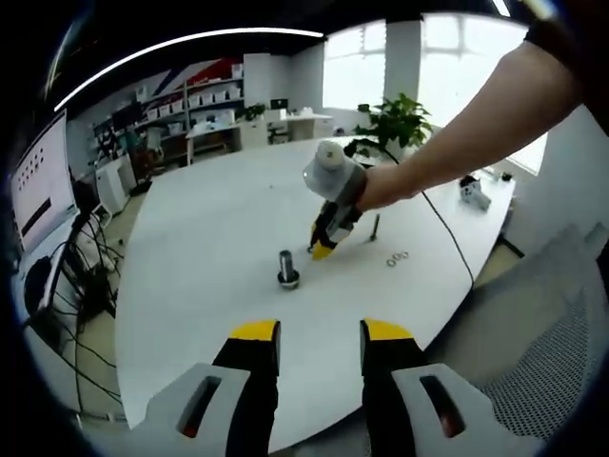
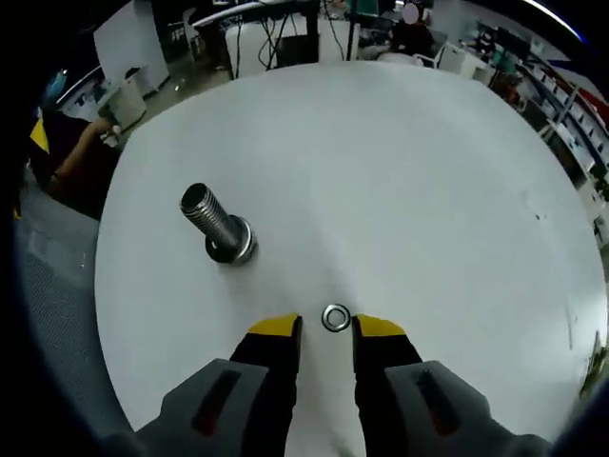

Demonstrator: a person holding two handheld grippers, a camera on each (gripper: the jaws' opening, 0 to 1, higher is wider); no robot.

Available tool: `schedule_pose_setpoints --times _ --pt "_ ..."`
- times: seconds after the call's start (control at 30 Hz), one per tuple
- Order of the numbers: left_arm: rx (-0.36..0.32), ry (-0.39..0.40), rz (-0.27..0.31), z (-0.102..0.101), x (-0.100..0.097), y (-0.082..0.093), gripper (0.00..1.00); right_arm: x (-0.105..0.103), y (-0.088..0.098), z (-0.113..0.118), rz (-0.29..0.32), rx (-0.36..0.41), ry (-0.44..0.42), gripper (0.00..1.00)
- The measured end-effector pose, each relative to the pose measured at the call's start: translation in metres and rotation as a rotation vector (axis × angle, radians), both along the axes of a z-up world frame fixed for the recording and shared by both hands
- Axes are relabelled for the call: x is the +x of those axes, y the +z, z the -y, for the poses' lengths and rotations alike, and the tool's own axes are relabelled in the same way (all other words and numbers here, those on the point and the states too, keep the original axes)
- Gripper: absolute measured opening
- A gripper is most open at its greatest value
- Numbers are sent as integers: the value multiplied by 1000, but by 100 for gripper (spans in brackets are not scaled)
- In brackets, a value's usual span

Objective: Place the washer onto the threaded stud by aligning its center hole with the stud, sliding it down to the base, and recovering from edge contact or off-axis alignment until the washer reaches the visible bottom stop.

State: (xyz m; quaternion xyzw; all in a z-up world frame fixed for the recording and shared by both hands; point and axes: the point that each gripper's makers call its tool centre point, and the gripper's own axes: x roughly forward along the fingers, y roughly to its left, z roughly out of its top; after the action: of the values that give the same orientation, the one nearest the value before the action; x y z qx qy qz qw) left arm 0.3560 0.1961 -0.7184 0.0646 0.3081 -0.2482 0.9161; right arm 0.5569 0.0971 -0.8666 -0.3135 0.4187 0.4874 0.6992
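Observation:
The threaded stud [image 2: 217, 227] stands upright on its round base on the white table [image 2: 400, 162], up and to the left of my right gripper [image 2: 327, 328]. A small steel washer [image 2: 335, 317] lies flat on the table between the right gripper's yellow fingertips [image 2: 276, 327], nearer the right one; the jaws stand apart and do not clamp it. In the left gripper view the stud [image 1: 287, 268] is ahead of my open, empty left gripper [image 1: 321, 333]. The right gripper [image 1: 324, 244] reaches down to the table just beyond the stud, held by a person's arm [image 1: 457, 143].
Two spare washers [image 1: 397, 257] and a dark bolt [image 1: 374, 227] lie to the right of the stud. A black cable [image 1: 447, 238] crosses the table toward its edge. A potted plant [image 1: 395, 119] and a small white object [image 1: 473, 193] sit at the far side.

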Motion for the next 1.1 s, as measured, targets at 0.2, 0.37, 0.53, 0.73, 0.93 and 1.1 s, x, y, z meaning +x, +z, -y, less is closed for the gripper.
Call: schedule_pose_setpoints --times 0.2,0.37,0.53,0.73,0.93,1.1 --pt "1 -1 -1 0 0 0 31 3 -1 -1 -16 0 15 22" --pt "0 -1 -5 0 0 -1 31 4 -1 -1 -31 -24 38 19" --pt "3 -4 -7 1 -1 -2 31 5 -2 -1 -43 -80 92 16" --pt "4 -6 -12 1 -1 -3 31 3 -2 -2 -50 -139 130 15" --pt "5 -5 -11 0 -1 -2 31 3 -3 -2 -33 -187 156 14" --pt "8 -5 -8 0 -1 -2 31 1 -2 0 -16 -173 128 14"
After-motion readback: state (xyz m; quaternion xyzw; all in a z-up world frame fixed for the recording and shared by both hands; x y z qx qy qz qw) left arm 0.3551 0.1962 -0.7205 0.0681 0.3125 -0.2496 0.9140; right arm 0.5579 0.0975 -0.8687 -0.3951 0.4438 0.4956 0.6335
